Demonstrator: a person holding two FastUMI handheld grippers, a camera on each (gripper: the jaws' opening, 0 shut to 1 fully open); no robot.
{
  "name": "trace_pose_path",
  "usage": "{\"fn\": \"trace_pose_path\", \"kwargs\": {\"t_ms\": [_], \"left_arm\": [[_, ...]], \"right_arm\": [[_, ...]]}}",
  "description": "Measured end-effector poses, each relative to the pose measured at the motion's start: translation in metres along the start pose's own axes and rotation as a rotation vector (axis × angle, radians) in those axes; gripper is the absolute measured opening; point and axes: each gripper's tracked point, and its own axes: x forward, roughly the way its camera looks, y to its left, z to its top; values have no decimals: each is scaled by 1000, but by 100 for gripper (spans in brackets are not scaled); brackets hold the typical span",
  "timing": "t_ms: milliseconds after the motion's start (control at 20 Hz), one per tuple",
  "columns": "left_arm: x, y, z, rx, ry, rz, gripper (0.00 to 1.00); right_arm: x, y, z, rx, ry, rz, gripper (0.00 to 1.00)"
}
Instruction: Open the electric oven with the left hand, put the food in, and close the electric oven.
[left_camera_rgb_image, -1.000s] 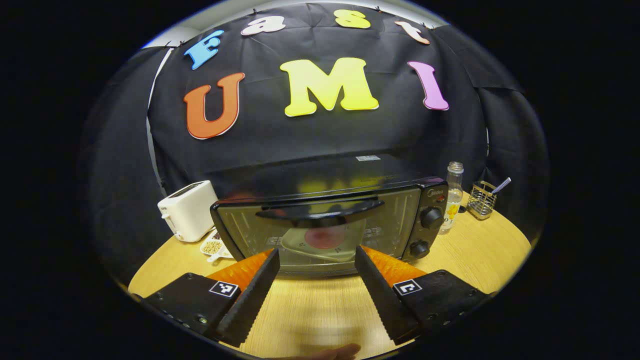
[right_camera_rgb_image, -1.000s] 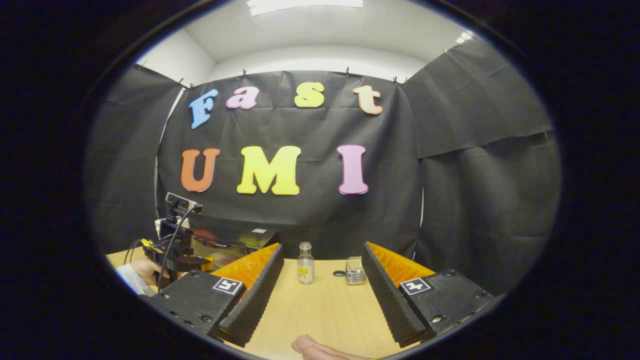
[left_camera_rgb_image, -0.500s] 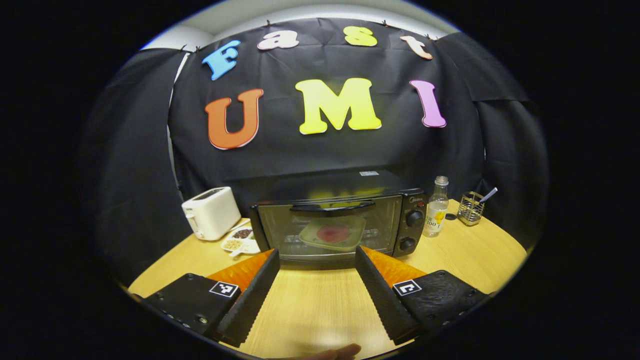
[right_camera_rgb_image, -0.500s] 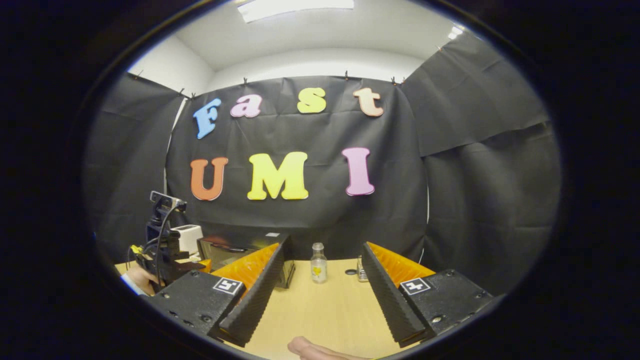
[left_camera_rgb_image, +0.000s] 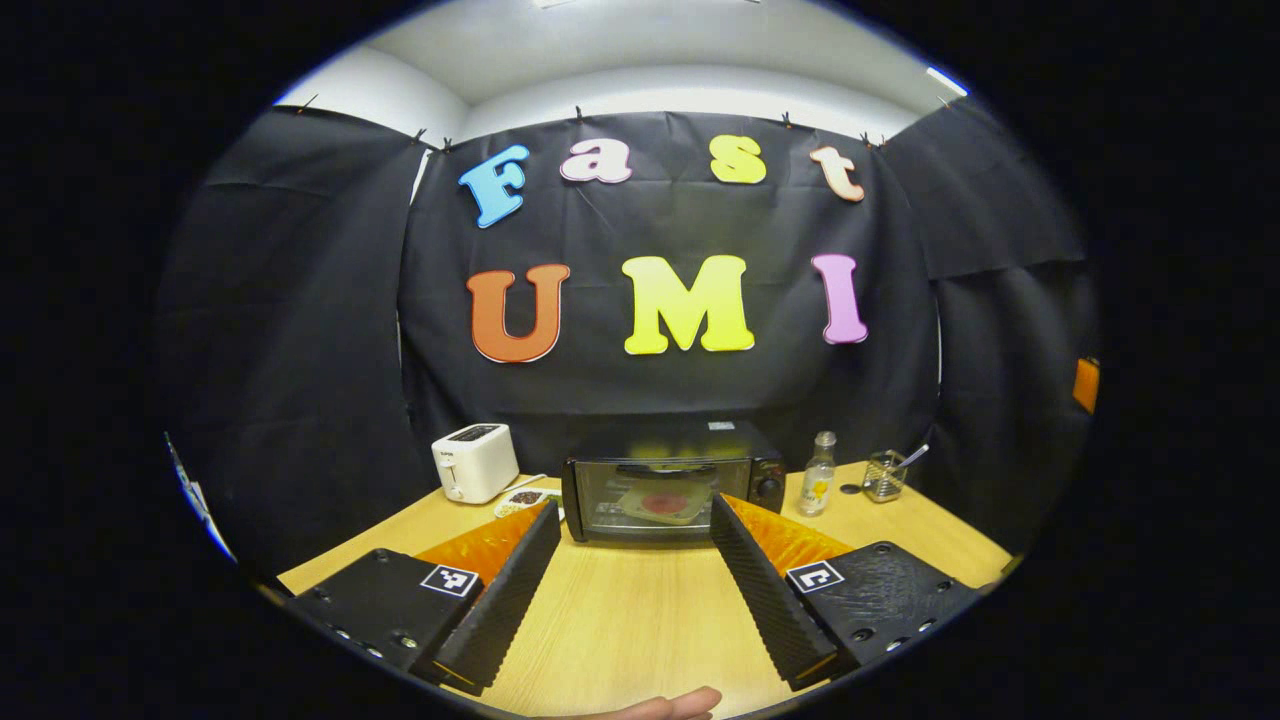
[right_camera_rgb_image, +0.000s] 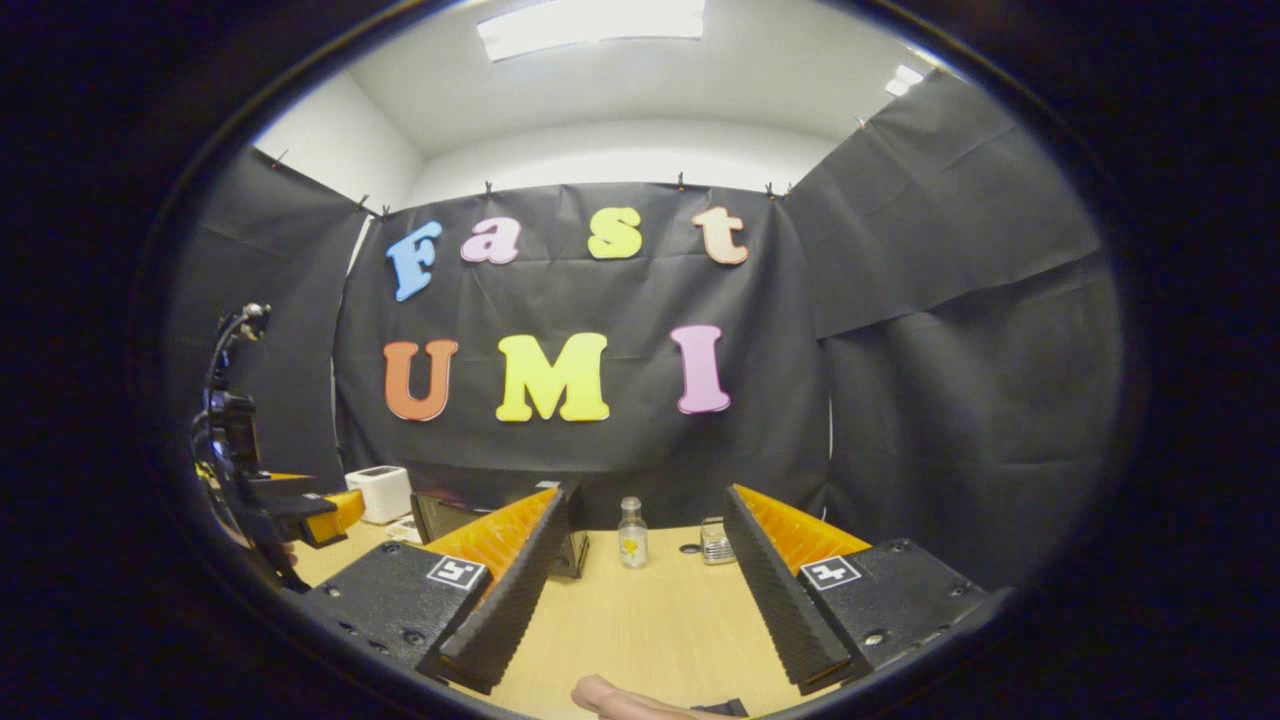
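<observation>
well back from the appliances, the left gripper (left_camera_rgb_image: 632, 585) is held above the wooden table (left_camera_rgb_image: 620, 620), its jaws spread wide with nothing between them. straight ahead in the left gripper view, the electric oven (left_camera_rgb_image: 672, 482) is seen standing at the far side of the table against the black cloth, its door shut. through the glass door, the food (left_camera_rgb_image: 664, 502) is seen inside on a pale plate, a reddish round patch at its middle. a white toaster (left_camera_rgb_image: 474, 462) is placed left of the oven, and a small divided dish (left_camera_rgb_image: 522, 499) of grains lies between the two, just beside the oven's lower left corner. to the oven's right, a clear bottle (left_camera_rgb_image: 819, 474) stands upright, with a small dark cap (left_camera_rgb_image: 849, 489) on the table and a wire holder (left_camera_rgb_image: 884, 474) with a utensil in it farther right. a fingertip (left_camera_rgb_image: 668, 706) is seen at the bottom edge. in the right gripper view, the right gripper (right_camera_rgb_image: 636, 585) is likewise held over the table with its jaws spread and empty; the oven (right_camera_rgb_image: 470, 515) is partly hidden behind its left finger, the bottle (right_camera_rgb_image: 631, 534) and the holder (right_camera_rgb_image: 711, 540) are framed between the fingers, and the left gripper (right_camera_rgb_image: 300, 510) is seen at the far left edge, raised above the table.
</observation>
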Motion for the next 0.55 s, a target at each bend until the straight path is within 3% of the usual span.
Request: {"fn": "trace_pose_path", "kwargs": {"t_ms": [300, 550], "left_arm": [[-78, 2, 58, -60, -104, -44, 95], [-104, 18, 58, -52, -135, -24, 95]], "right_arm": [[-36, -5, 35, -6, -77, -28, 99], [-46, 8, 24, -12, -81, 19, 99]]}}
